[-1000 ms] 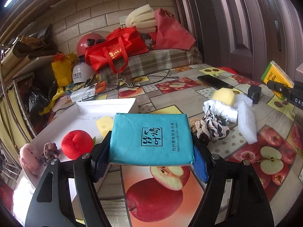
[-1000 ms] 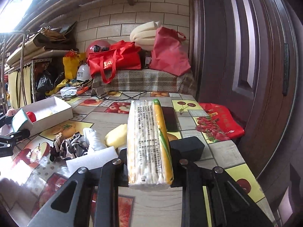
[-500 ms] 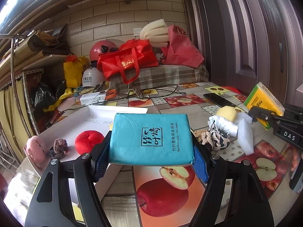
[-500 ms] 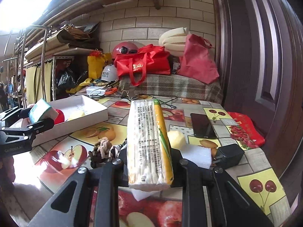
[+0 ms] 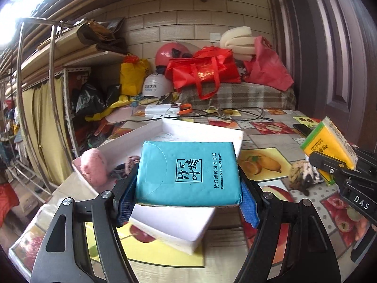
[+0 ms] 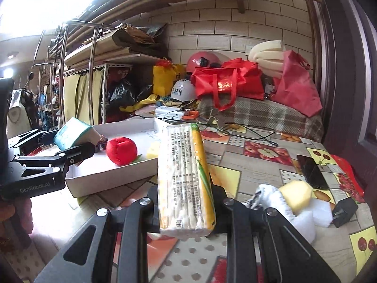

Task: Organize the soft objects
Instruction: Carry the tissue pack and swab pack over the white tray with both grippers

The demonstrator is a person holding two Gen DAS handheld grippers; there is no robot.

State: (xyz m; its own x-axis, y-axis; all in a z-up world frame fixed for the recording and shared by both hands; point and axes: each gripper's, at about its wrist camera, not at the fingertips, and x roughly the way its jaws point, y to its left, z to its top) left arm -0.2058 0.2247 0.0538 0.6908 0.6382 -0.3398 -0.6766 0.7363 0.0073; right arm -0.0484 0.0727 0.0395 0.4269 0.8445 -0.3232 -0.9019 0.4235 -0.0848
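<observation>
The white box (image 6: 110, 179) already holds a red plush apple (image 6: 121, 150), a yellow sponge (image 6: 153, 149) and a pink plush (image 5: 94, 168), while a scrunchie (image 5: 304, 173), a sponge and white foam still lie on the table (image 6: 264, 172). The left gripper (image 5: 188, 197) clamps a teal tissue pack (image 5: 188, 173) printed "Bamboo pulp color paper" over the box. The right gripper (image 6: 186, 208), marked "DAS", clamps a yellow tissue pack (image 6: 186, 179) beside the box; so 2 packs look next to go in.
</observation>
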